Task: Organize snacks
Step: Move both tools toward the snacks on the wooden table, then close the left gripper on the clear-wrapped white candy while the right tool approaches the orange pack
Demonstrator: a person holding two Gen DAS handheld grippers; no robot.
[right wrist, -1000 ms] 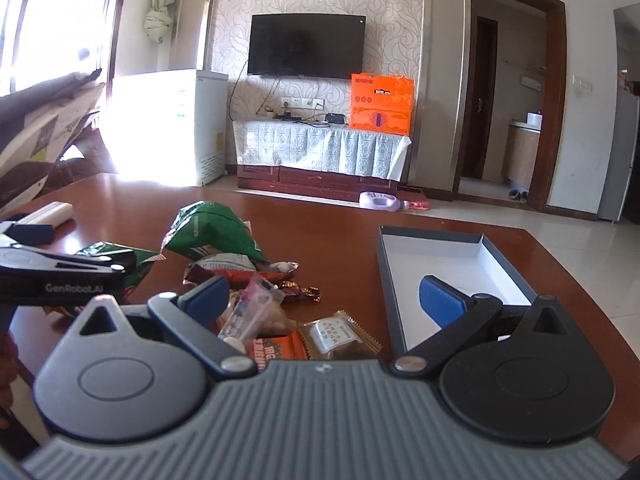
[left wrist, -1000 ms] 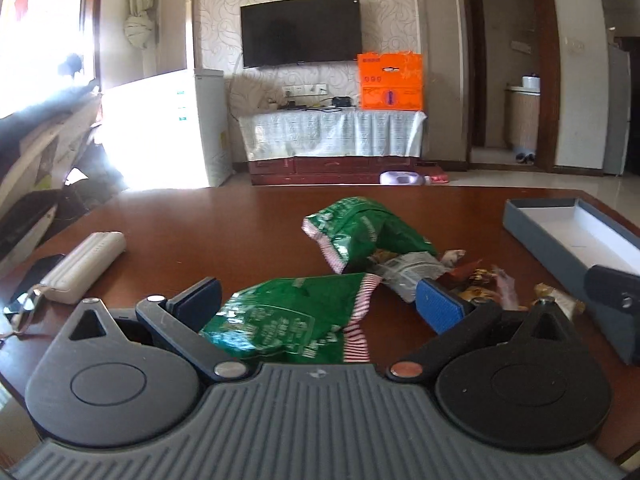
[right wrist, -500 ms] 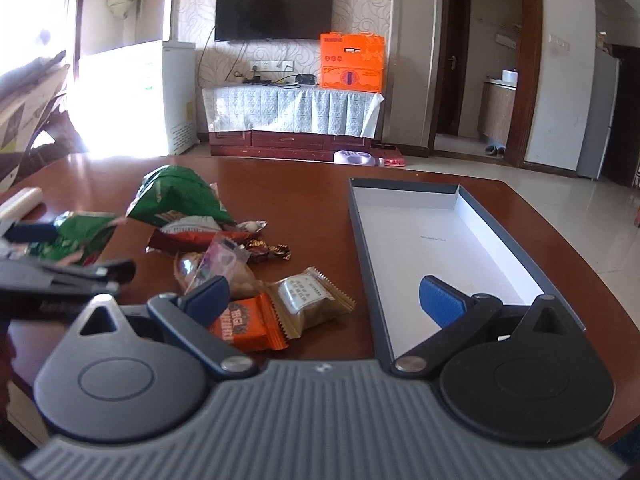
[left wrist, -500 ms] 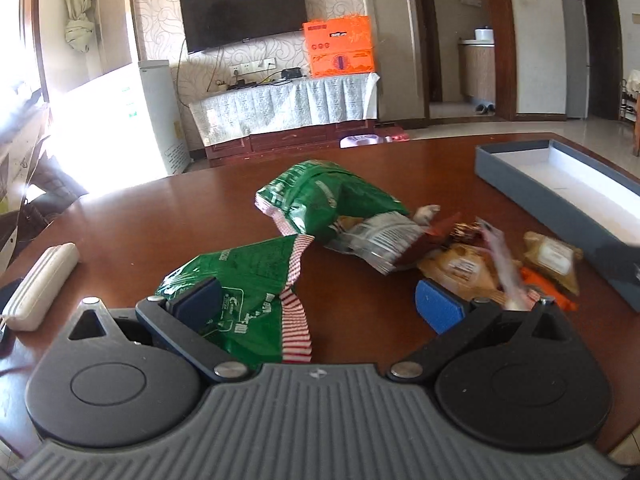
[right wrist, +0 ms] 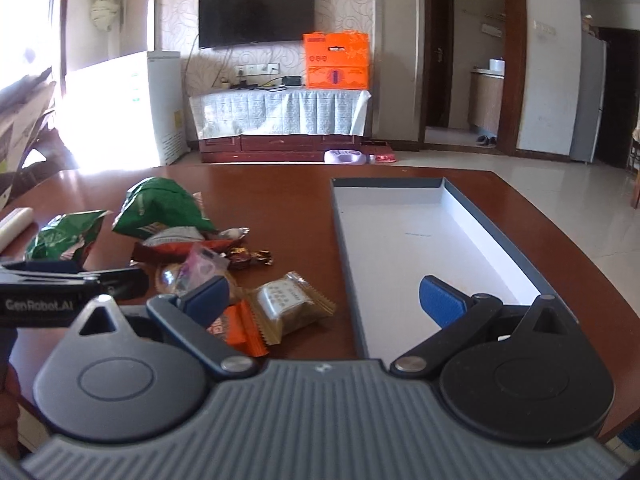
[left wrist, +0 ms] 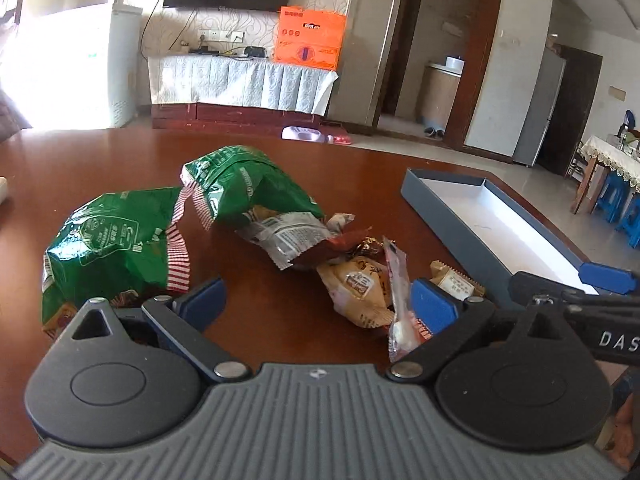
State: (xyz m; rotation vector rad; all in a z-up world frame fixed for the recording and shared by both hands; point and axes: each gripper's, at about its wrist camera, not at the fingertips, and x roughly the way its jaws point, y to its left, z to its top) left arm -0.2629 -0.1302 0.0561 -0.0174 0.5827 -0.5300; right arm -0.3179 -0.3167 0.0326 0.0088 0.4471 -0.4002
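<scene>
Snacks lie in a heap on the brown table: two green bags (left wrist: 116,240) (left wrist: 248,184), a silver and red packet (left wrist: 292,236), a tan pastry packet (left wrist: 356,284) and a pink-edged sachet (left wrist: 400,300). My left gripper (left wrist: 318,302) stands open just in front of them, its right finger close by the sachet. An empty grey box (right wrist: 420,240) with a white floor lies to the right. My right gripper (right wrist: 324,300) hovers open at the box's near end, with a small gold packet (right wrist: 286,304) and an orange packet (right wrist: 236,328) between its fingers' line and the table.
A white case (right wrist: 14,222) lies at the table's left edge. The table's far rim (right wrist: 280,168) gives onto a tiled floor, a TV stand and an orange carton (right wrist: 336,60). Bare wood shows between the snack heap and the box.
My left gripper has swung right, away from the near green bag toward the small packets. My right gripper has shifted right, so the box now fills more of its view.
</scene>
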